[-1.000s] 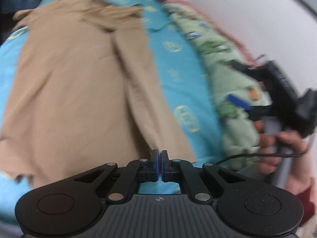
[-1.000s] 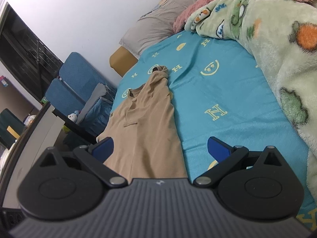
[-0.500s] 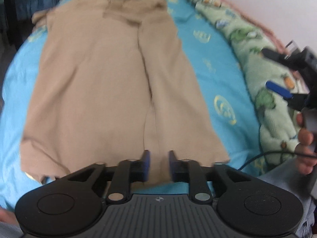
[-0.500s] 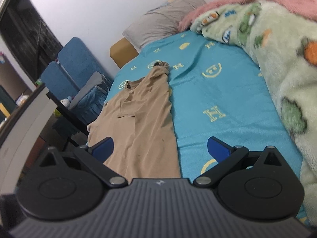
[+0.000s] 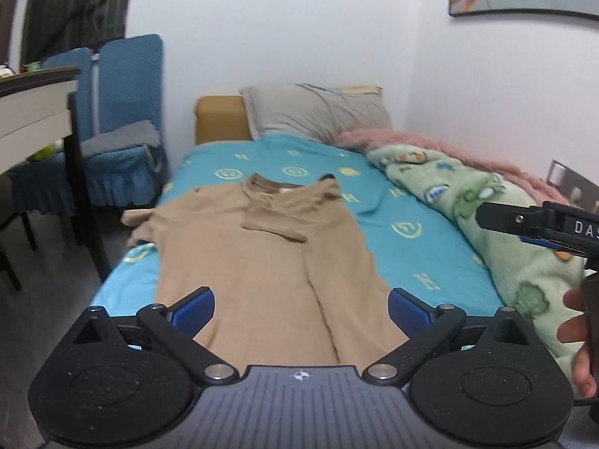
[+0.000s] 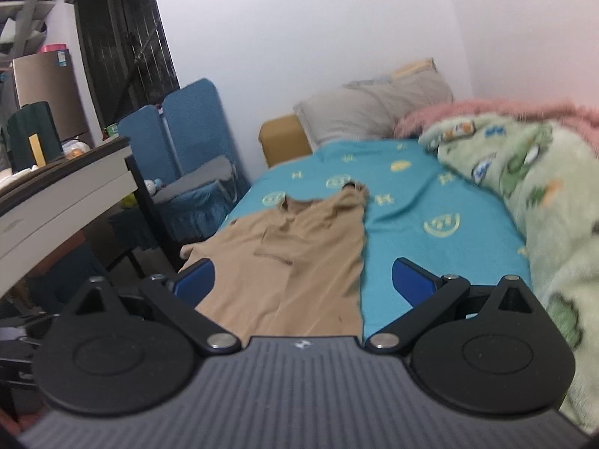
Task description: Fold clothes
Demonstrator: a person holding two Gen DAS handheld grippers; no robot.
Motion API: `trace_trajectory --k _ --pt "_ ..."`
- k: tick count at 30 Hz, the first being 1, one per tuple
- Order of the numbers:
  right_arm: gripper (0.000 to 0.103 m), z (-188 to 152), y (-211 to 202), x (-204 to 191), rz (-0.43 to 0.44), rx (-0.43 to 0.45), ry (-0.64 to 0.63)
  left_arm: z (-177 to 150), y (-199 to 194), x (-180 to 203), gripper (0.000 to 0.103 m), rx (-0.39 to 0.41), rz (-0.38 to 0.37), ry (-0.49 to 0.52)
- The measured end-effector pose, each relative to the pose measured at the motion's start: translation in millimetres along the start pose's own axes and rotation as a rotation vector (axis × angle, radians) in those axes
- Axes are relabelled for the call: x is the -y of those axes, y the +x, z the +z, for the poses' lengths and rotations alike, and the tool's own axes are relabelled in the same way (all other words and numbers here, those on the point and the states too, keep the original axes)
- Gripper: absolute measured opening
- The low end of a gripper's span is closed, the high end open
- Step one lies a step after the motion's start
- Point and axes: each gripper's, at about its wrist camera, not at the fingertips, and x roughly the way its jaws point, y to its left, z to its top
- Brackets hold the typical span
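Observation:
A tan shirt (image 5: 262, 262) lies spread on the turquoise bed sheet (image 5: 411, 247), collar toward the pillow, its right side folded in over the middle. My left gripper (image 5: 299, 301) hovers above the shirt's near hem; its jaws are opening wide and its blue pads touch no cloth. In the right wrist view the same shirt (image 6: 299, 262) lies ahead and below my right gripper (image 6: 303, 278), which is open and empty. The right gripper's black body (image 5: 539, 224) and the hand (image 5: 576, 336) holding it show at the right edge of the left wrist view.
A green cartoon blanket (image 5: 505, 224) and a pink one are bunched along the bed's right side by the wall. A grey pillow (image 5: 318, 112) lies at the head. Blue chairs (image 5: 123, 112) and a desk (image 5: 33, 112) stand left of the bed.
My left gripper went from shut at the shirt's near hem to wide open, then rose and tilted up. The right gripper stayed open while its view rolled level.

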Motion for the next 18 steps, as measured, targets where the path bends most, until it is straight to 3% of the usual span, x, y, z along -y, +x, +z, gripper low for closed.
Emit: trace_trajectory --k 5,8,9,13,14,15,16,17,18 --pt "0.1 0 -13 -7 0.0 0.054 -0.003 18 -24 -10 0.101 -0.016 0.052 -0.091" --pt "0.037 -2 -18 -13 -0.019 0.052 -0.073 26 -32 -17 0.103 -0.001 0.065 -0.124" --pt "0.033 -4 -19 -13 -0.036 0.049 -0.088 27 -34 -19 0.103 0.001 0.066 -0.128" --pt "0.035 -5 -18 -4 -0.019 0.038 -0.041 31 -27 -24 0.103 -0.027 0.065 -0.138" --pt "0.042 -4 -17 -4 -0.021 0.029 -0.031 34 -25 -30 0.103 -0.039 0.058 -0.154" --pt "0.07 -1 -16 -3 -0.025 0.022 -0.022 36 -21 -37 0.103 -0.05 0.051 -0.172" --pt "0.089 2 -15 -4 -0.026 0.024 -0.011 40 -14 -46 0.103 -0.061 0.046 -0.195" --pt "0.103 4 -15 -6 -0.025 0.036 -0.006 44 -7 -56 0.103 -0.071 0.04 -0.217" --pt "0.103 6 -15 -8 -0.026 0.048 -0.009 48 2 -66 0.103 -0.082 0.038 -0.242"
